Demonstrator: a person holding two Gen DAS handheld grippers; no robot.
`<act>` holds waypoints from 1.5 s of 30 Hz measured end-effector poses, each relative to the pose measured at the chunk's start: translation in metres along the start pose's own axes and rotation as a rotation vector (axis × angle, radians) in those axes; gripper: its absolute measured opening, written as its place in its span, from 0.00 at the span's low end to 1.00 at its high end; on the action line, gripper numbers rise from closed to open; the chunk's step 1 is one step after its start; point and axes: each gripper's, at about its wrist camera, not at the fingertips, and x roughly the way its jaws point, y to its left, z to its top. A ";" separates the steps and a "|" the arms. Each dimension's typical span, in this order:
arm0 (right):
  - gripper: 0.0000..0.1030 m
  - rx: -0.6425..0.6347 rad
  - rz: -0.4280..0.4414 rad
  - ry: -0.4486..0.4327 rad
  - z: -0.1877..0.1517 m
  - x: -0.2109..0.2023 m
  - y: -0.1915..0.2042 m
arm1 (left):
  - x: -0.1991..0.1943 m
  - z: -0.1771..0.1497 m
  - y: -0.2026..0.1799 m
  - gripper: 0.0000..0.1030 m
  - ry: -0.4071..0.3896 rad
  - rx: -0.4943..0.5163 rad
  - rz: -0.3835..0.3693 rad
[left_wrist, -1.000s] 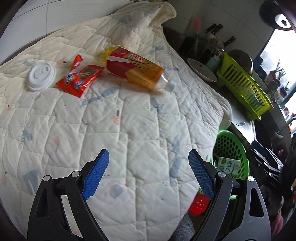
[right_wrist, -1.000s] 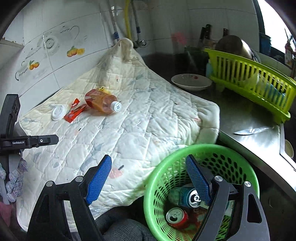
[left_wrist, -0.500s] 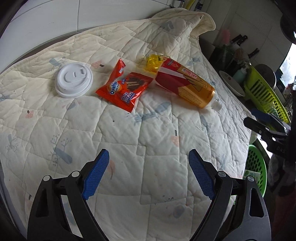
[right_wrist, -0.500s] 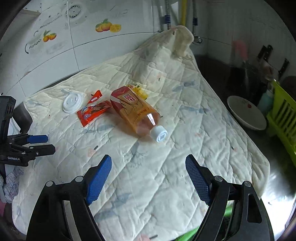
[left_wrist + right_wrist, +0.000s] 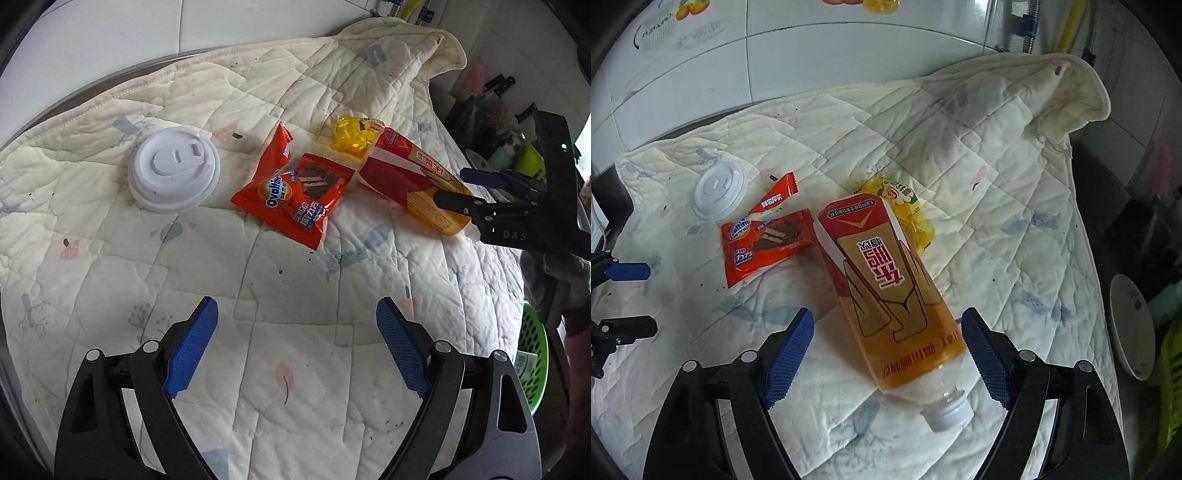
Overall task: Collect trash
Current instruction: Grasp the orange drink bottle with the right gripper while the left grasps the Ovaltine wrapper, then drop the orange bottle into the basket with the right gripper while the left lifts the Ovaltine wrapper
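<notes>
On a cream quilt (image 5: 258,85) lie a white cup lid (image 5: 173,173), a red Ovaltine wrapper (image 5: 295,199), a small red wrapper (image 5: 775,195), a crumpled yellow wrapper (image 5: 351,134) and an orange-and-red plastic bottle (image 5: 886,288) on its side, cap toward me. My right gripper (image 5: 886,321) is open, its blue pads either side of the bottle's lower body, the left pad clearly apart from it. My left gripper (image 5: 296,317) hangs open and empty over bare quilt, short of the Ovaltine wrapper. Each gripper shows in the other's view: right gripper (image 5: 448,184), left gripper (image 5: 639,299).
A green basket (image 5: 533,354) with trash in it sits off the quilt's right edge. A white bowl (image 5: 1132,328) and a green dish rack (image 5: 1171,387) stand on the dark counter at right. A tiled wall runs behind the quilt.
My right gripper swung from above the green basket across the quilt, and the bottle now lies between its jaws. My left gripper moved closer to the lid and wrappers. Both stayed open.
</notes>
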 end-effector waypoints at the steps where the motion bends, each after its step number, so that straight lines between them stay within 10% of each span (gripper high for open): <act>1: 0.79 -0.009 -0.003 0.011 0.004 0.007 0.000 | 0.001 0.001 0.002 0.84 0.001 -0.001 0.000; 14: 0.75 -0.064 -0.003 0.104 0.019 0.063 0.003 | 0.016 0.032 0.000 0.84 -0.022 0.067 0.021; 45: 0.67 0.144 0.005 -0.019 -0.064 -0.048 -0.006 | 0.110 0.094 -0.020 0.80 0.032 0.226 0.087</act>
